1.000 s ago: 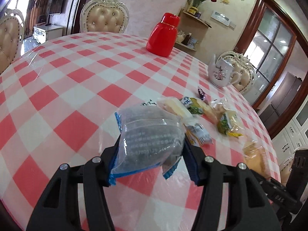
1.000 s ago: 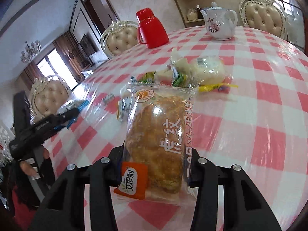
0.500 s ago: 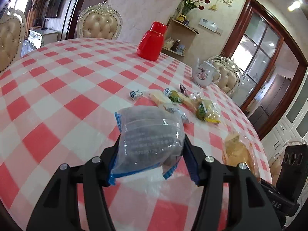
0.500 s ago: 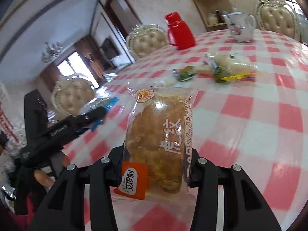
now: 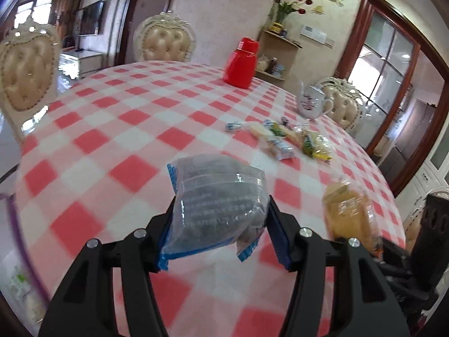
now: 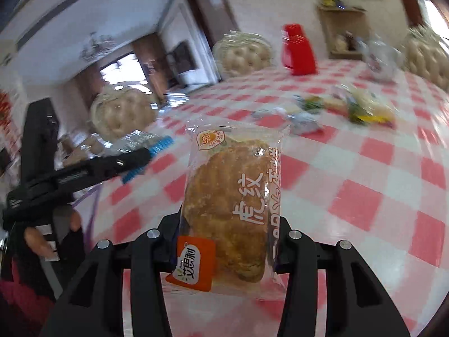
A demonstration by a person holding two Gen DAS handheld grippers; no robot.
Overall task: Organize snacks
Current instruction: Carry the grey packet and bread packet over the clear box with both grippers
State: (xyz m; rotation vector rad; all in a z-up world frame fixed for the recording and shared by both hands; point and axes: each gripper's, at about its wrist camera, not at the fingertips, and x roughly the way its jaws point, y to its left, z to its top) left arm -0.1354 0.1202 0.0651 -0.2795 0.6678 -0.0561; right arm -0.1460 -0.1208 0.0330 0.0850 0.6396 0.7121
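Left gripper [image 5: 219, 224]: I have it clenched on a clear packet with blue edges [image 5: 216, 205], lifted above the table [image 5: 118, 146].
Right gripper [image 6: 227, 238]: I grip a wrapped bread [image 6: 230, 205] with it, held upright over the checked cloth.
Other snacks [image 5: 283, 140]: a loose pile lying far across the table, near the teapot [image 5: 311, 104].
Red jug [image 5: 242, 63]: standing at the far edge.
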